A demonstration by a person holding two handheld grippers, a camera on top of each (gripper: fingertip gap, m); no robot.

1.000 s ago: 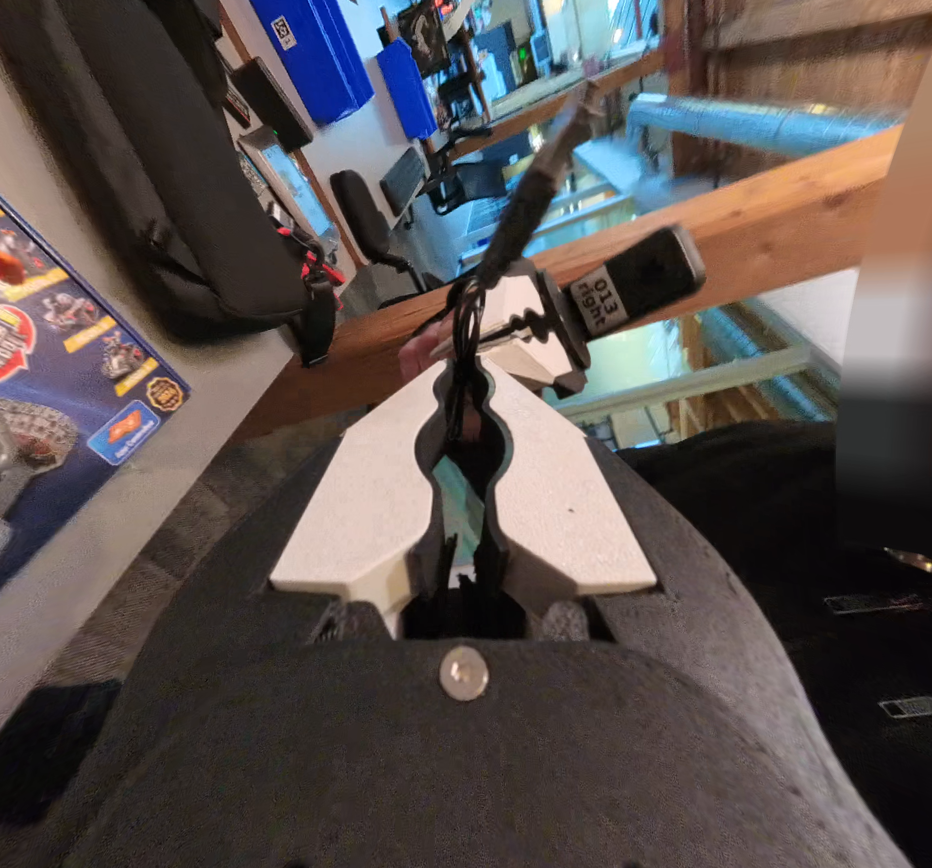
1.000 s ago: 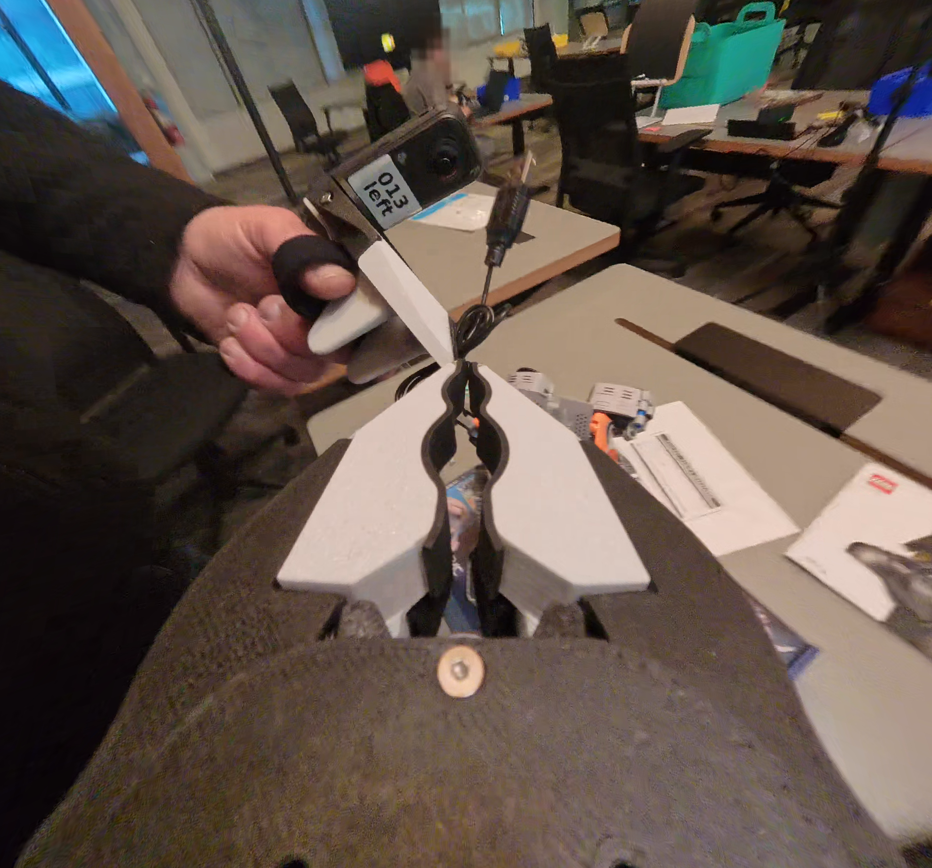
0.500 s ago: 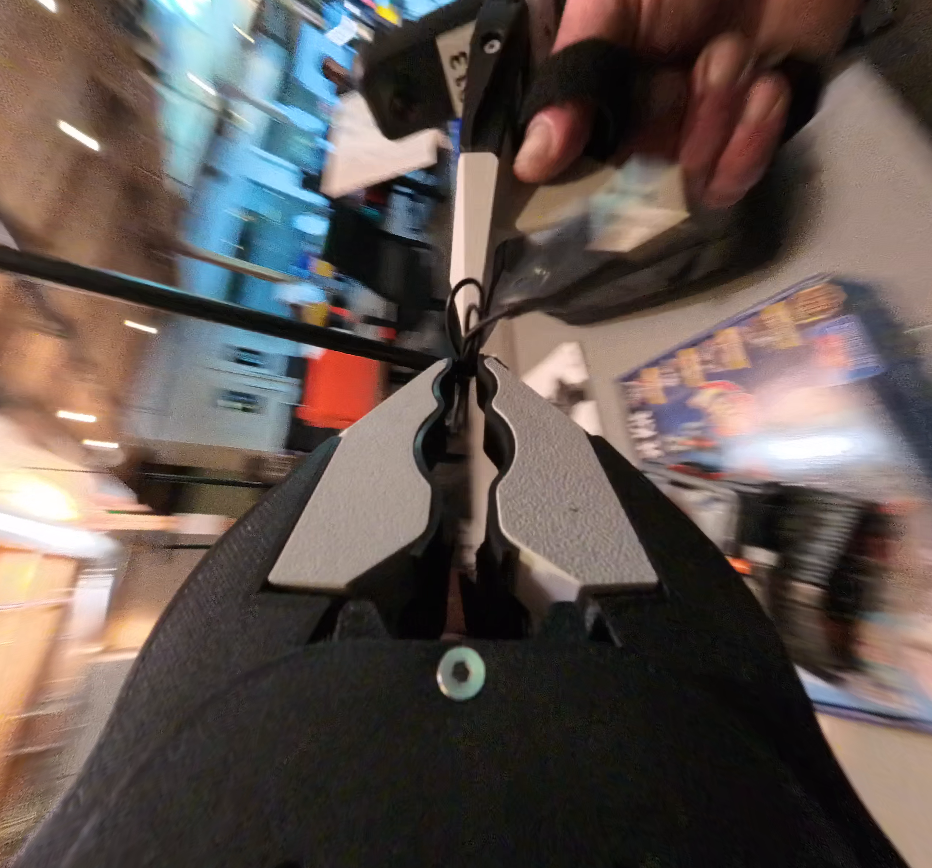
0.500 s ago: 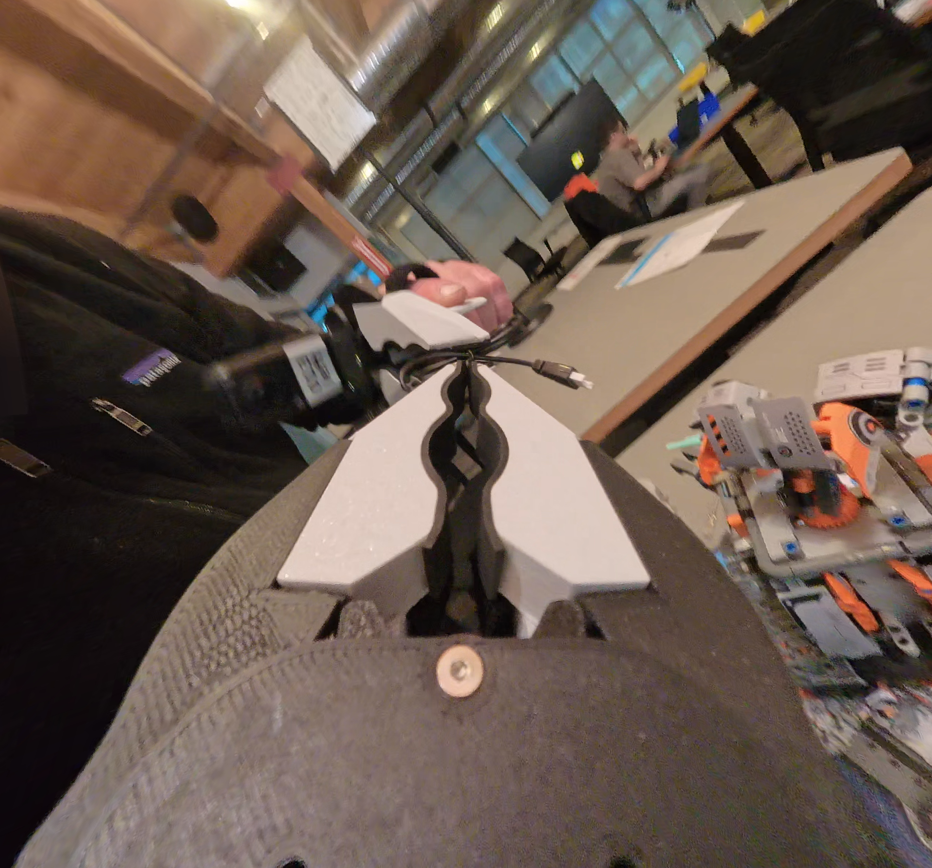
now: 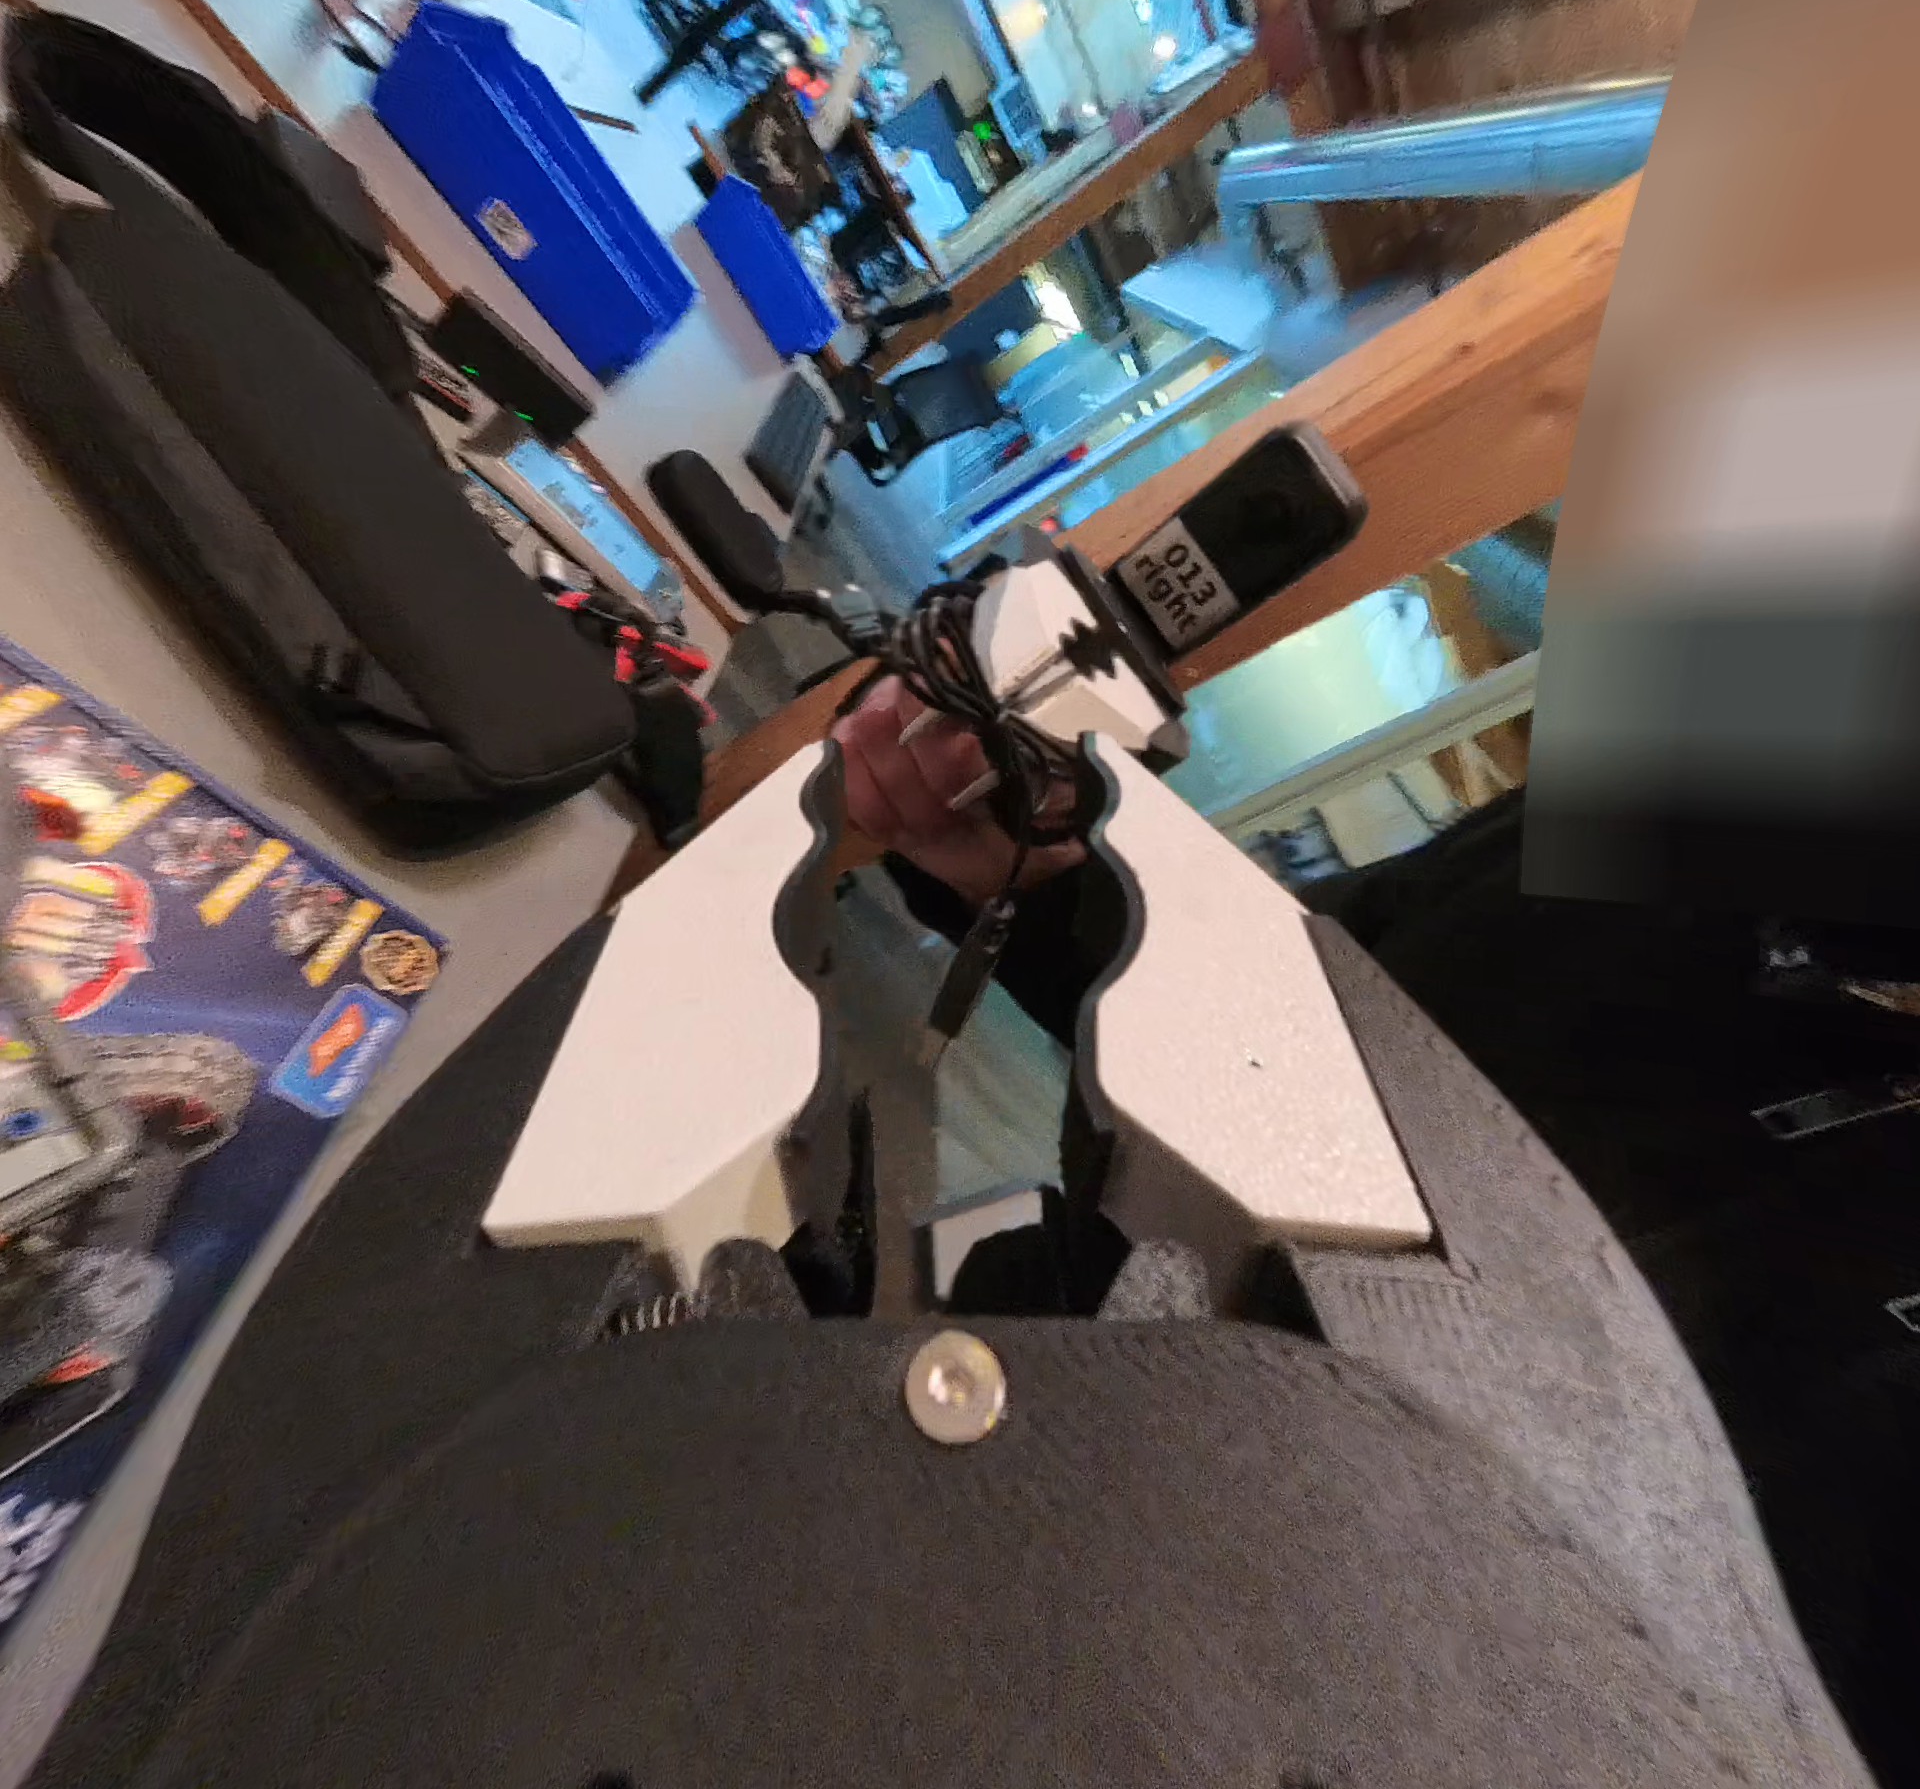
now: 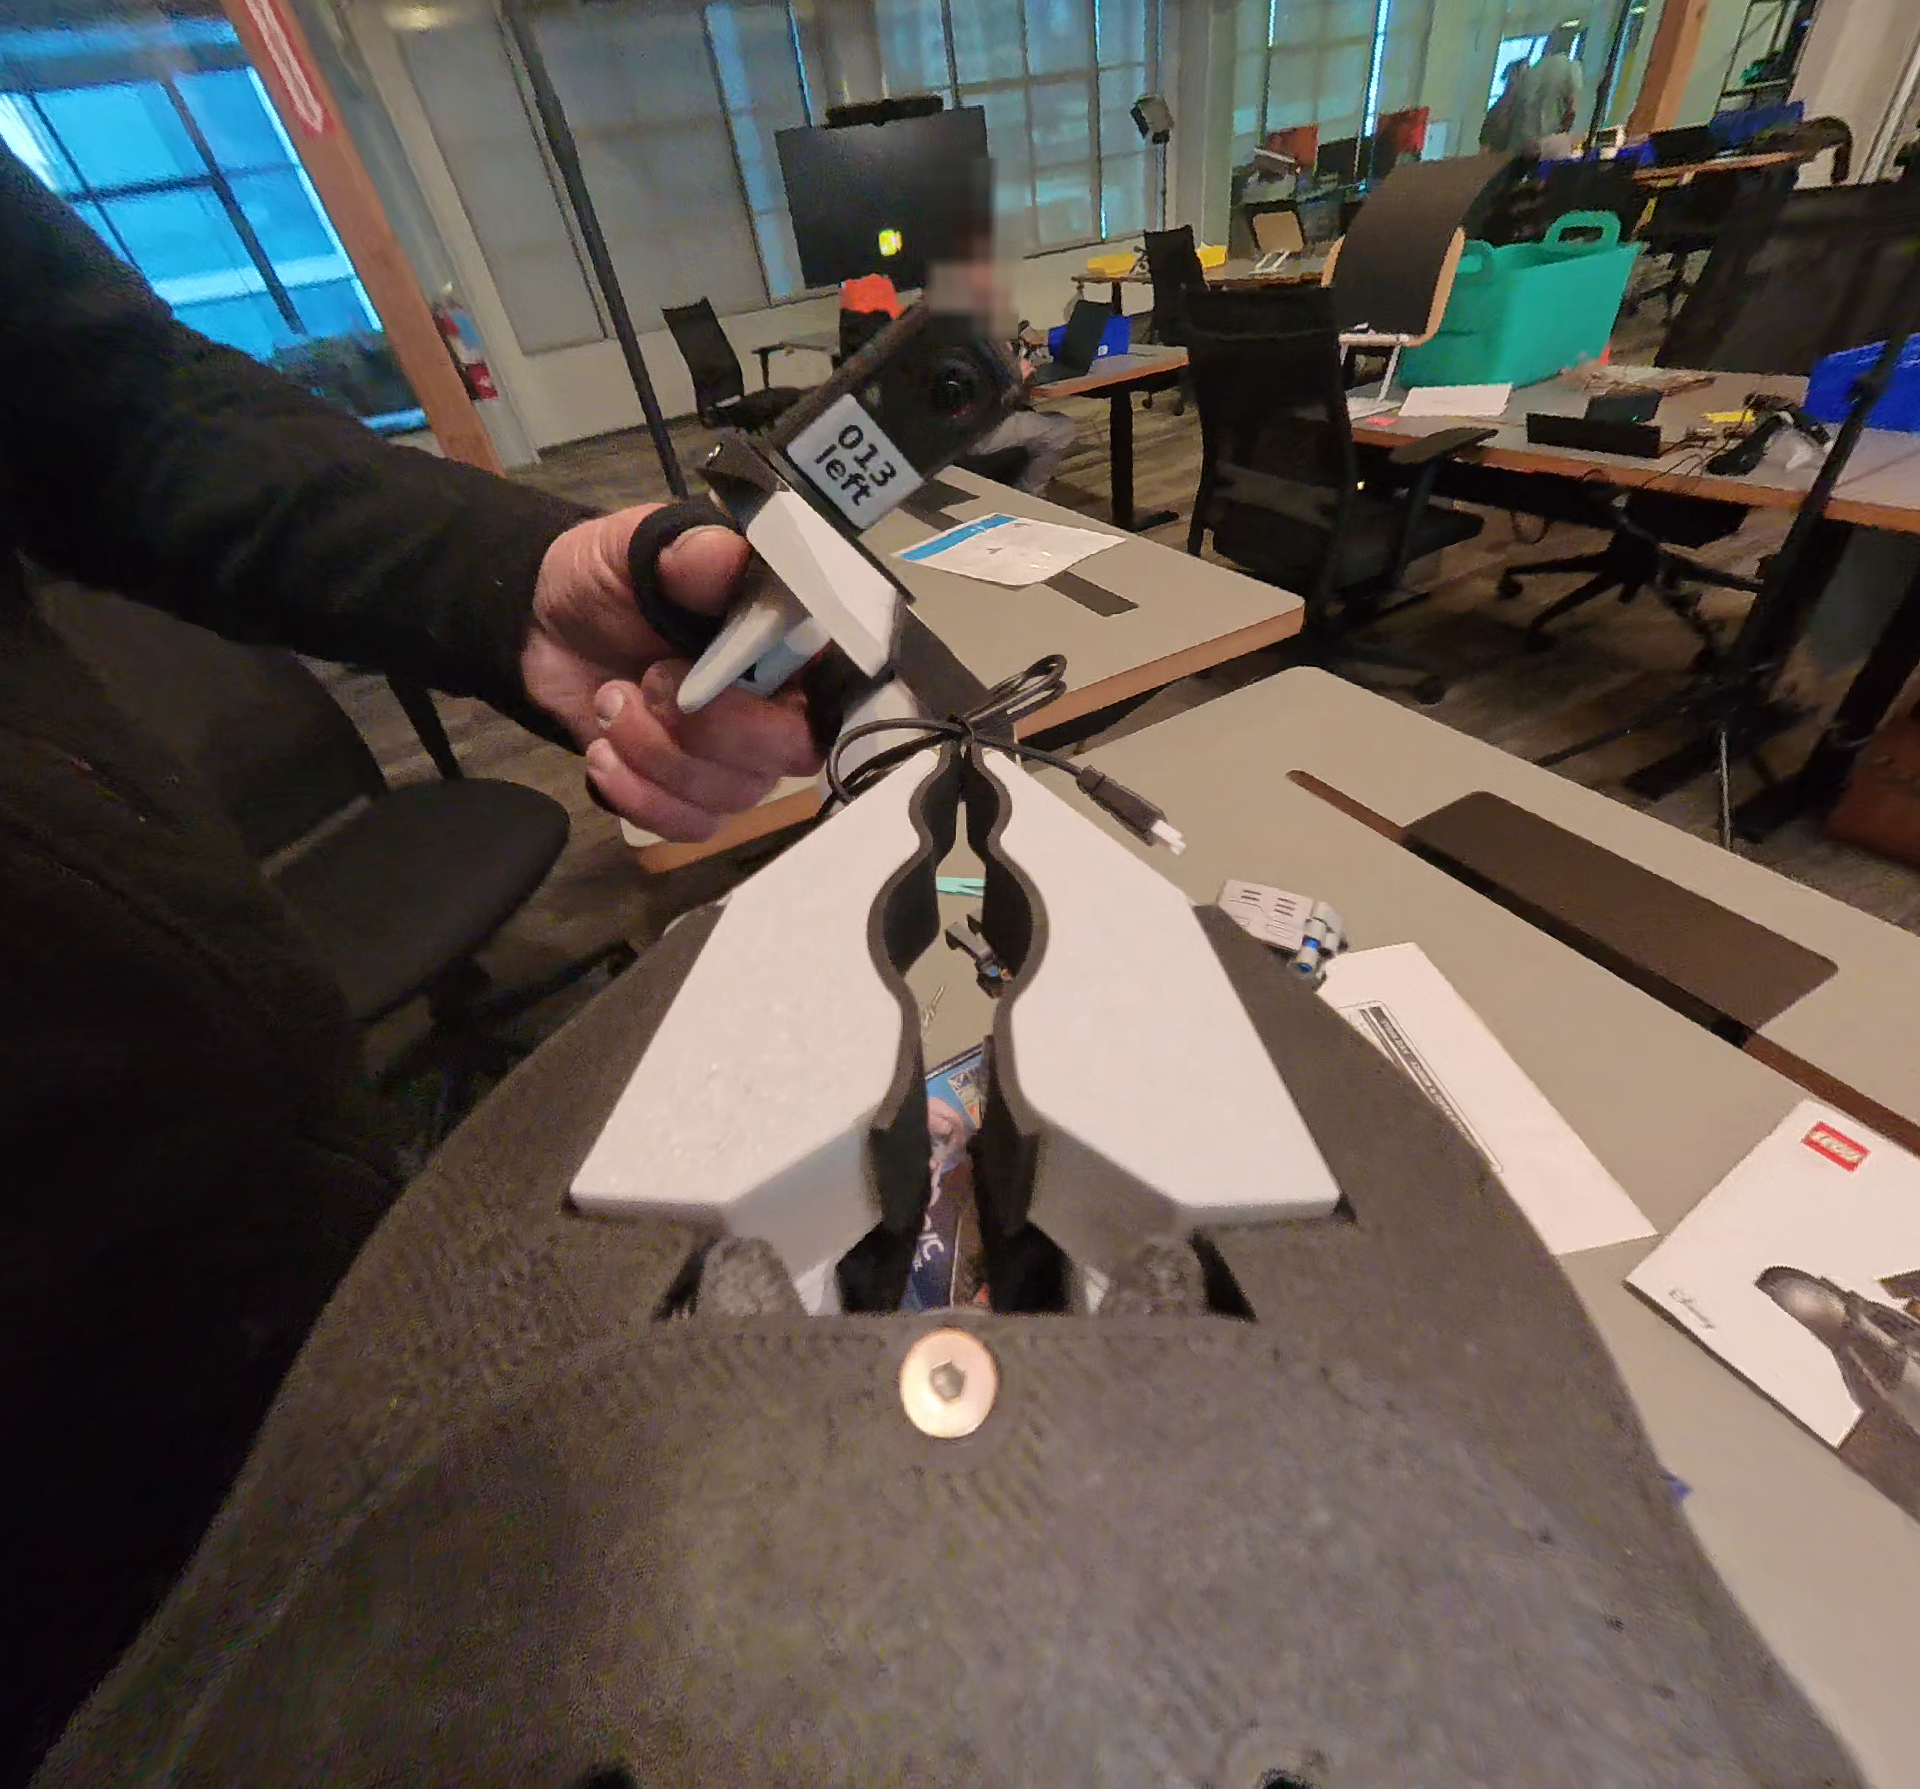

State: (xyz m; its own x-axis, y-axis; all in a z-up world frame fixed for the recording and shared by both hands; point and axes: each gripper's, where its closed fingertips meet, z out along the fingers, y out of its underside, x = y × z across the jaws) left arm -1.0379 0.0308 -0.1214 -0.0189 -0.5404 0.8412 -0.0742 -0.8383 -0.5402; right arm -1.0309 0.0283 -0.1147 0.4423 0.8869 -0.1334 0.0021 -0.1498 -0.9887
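Right gripper (image 6: 961,768): jaws nearly together, pinched on a bundled black cable (image 6: 961,731) at its tied middle, held in the air above the grey surface (image 6: 1558,1001). Loops stuck out to either side; one end with a plug (image 6: 1132,809) trailed to the right and slightly down.

Left gripper (image 5: 956,783): jaws spread wide, gripping nothing. The cable (image 5: 951,679) lay just beyond their tips, up and a little right; a second plug (image 5: 966,976) hung down into the gap, long axis near vertical in that view, touching neither side.

Farther off: toy box (image 5: 208,960) and black bag (image 5: 312,492) at left; booklets (image 6: 1766,1272) and brick parts (image 6: 1283,918) below the right gripper.
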